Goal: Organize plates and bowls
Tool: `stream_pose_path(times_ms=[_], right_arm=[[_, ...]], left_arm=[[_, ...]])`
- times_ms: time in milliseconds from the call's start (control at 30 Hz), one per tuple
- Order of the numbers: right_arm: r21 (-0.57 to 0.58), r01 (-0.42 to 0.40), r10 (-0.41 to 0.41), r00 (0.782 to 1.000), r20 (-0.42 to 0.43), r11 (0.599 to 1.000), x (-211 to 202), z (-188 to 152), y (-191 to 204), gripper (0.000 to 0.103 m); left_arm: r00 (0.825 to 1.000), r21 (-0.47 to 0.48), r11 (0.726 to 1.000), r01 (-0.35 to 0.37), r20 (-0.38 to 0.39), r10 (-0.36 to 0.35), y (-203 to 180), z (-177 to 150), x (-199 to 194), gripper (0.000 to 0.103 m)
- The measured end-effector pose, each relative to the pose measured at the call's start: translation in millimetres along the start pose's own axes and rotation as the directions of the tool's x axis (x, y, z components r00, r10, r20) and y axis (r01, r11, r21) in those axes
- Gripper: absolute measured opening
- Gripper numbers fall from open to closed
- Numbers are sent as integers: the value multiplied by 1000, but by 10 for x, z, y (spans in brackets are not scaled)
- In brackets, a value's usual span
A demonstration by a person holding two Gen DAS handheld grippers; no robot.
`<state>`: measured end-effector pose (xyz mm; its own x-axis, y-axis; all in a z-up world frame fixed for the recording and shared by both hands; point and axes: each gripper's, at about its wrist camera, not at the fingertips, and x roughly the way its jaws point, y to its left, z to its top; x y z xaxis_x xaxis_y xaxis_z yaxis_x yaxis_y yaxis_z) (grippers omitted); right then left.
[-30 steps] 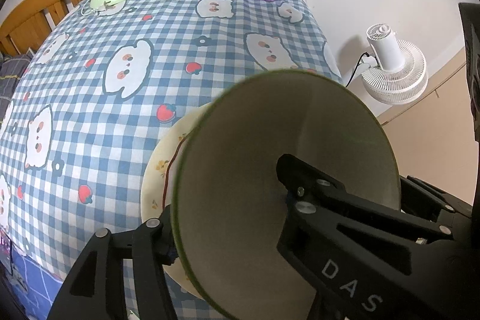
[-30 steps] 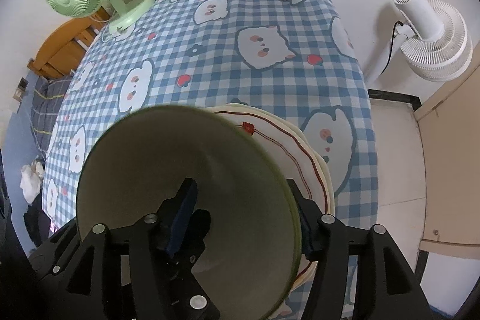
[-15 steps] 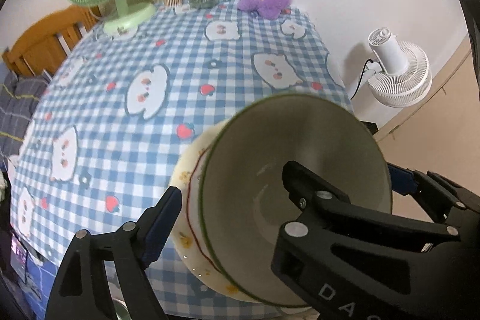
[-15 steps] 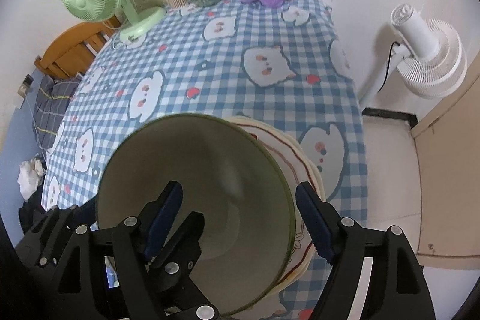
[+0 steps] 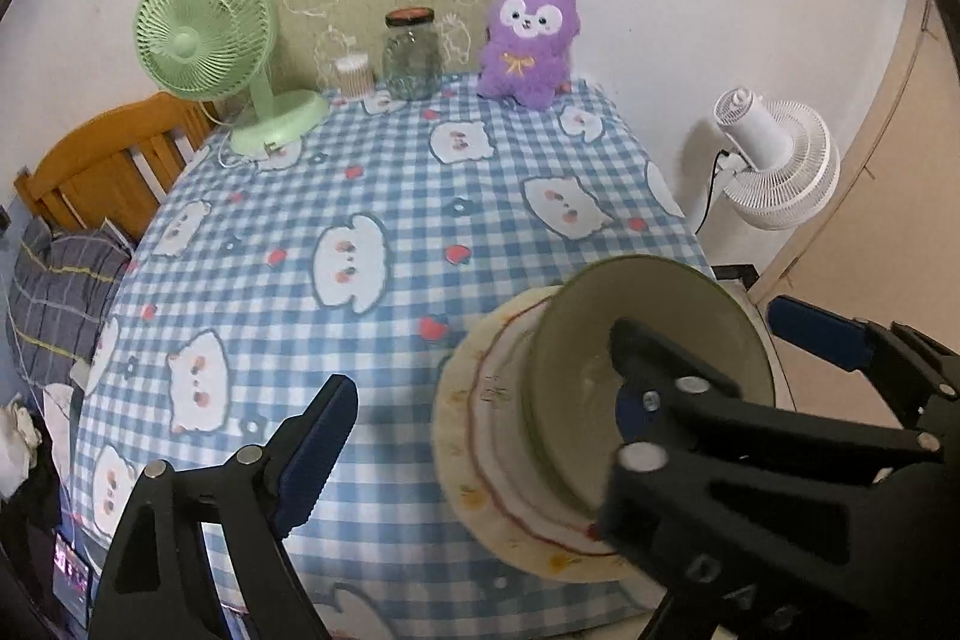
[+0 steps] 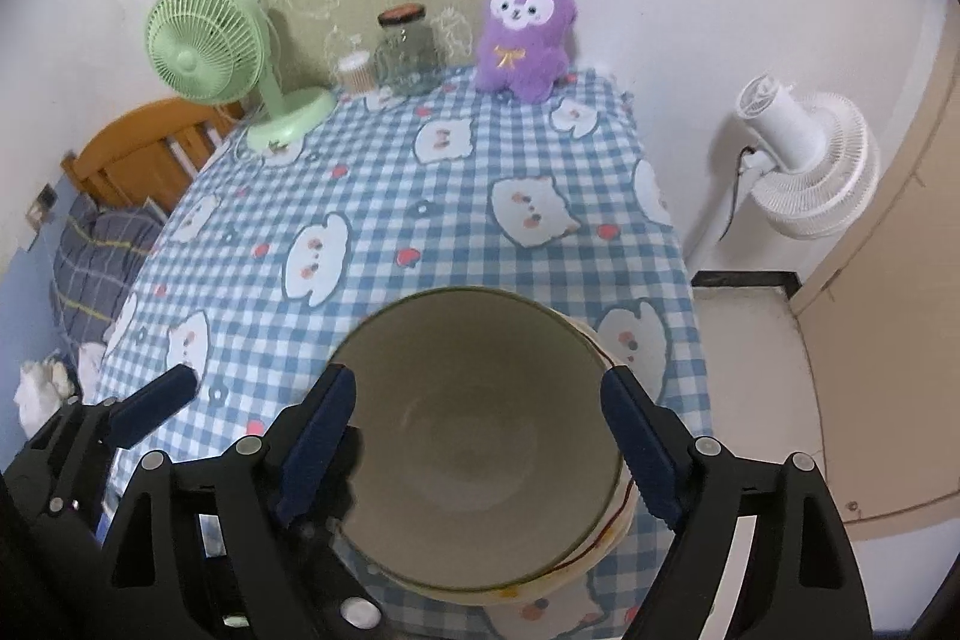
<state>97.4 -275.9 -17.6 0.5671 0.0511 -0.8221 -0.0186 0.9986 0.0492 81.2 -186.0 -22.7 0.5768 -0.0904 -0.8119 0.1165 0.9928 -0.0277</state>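
A cream bowl with a green rim [image 6: 480,400] stands on a cream plate with a red line [image 6: 612,532] near the table's front right corner. My right gripper [image 6: 480,445] hovers over the bowl, a blue pad on each side of the rim, neither pressing on it; its jaws are opening. In the left wrist view the bowl [image 5: 576,358] and plate [image 5: 480,466] lie at the lower right. My left gripper [image 5: 480,412] is opening too, one finger over the cloth and the other over the bowl's mouth. One right gripper finger [image 5: 822,334] shows beyond the bowl.
At the table's far edge stand a green fan [image 5: 204,40], a glass jar [image 5: 411,52], a small tub of cotton swabs [image 5: 354,73] and a purple plush toy [image 5: 534,40]. A white fan [image 5: 774,160] sits on the floor at right. The plate lies close to the table's front edge.
Both grippers have widened and drawn up and back from the bowl. The bowl, which filled the views before, now rests on the plate and looks smaller.
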Motion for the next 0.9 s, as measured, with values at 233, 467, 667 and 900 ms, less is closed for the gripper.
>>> stream_pose_path(times_ms=[233,467,667,900], right_arm=[[38,67,-70,995,73,997,-281,-160,321,86],[109,105,-119,984,135,989,-506,-362,657,86],[120,138,-158,971,179,983,-656,-529,965,86],[143,128,-156,965,208,981,-791,-700,1190,86]], left_arm=[[998,18,1000,-14,62,13,417,-134,-275,91],[993,19,1000,1,117,-3,932,-315,-515,95],[986,53,998,-30,165,21,1271,-450,-681,96],[979,46,998,-53,197,43,1574,-582,-813,99]])
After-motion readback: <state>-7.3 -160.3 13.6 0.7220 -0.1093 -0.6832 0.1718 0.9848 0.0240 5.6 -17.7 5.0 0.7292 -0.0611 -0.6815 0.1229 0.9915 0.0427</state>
